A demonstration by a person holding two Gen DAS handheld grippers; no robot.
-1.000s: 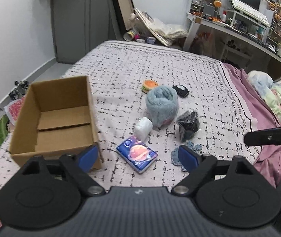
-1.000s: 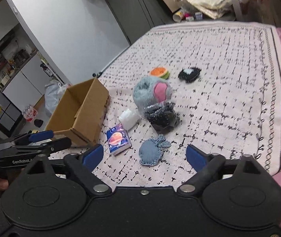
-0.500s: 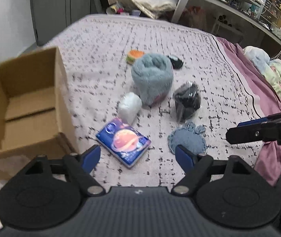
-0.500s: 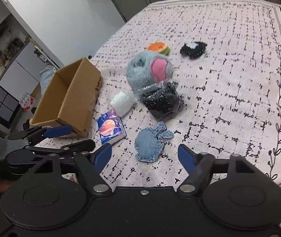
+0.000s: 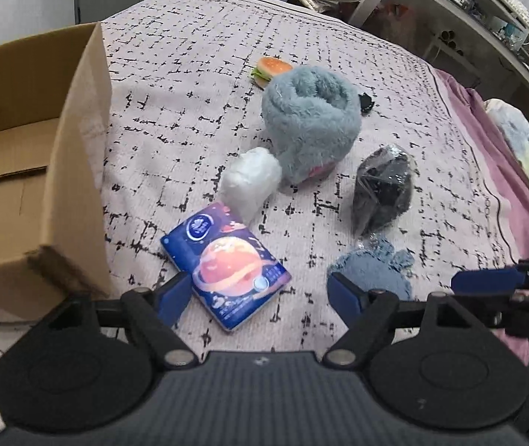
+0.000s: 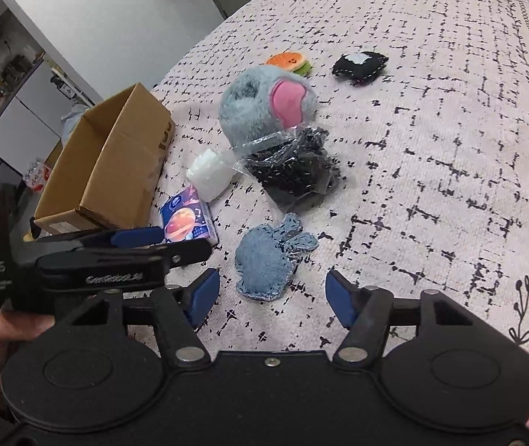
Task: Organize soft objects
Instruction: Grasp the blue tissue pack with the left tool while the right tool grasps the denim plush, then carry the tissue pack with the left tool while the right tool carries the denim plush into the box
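Soft things lie scattered on the bed [image 6: 450, 119], all grouped around the blue plush [image 5: 310, 119]. White wad [image 5: 251, 182] touches the plush on its box side. Tissue pack [image 5: 227, 260] lies nearer the cameras than the wad, just beside the open cardboard box [image 5: 34, 171]. Black bagged bundle [image 6: 297, 171] leans against the plush on its near side. Denim pouch [image 6: 268, 260] sits nearer still, apart from the bundle. Burger toy [image 6: 290, 62] rests just beyond the plush, and the black patch [image 6: 361, 64] lies beside the burger, away from the box.

Left claw [image 5: 260, 293] hangs wide open over the near corner of the tissue pack, one finger [image 5: 173, 295] at its edge, gripping nothing. Right claw [image 6: 270, 297] is spread open too, with the denim pouch between its fingers but not pinched.
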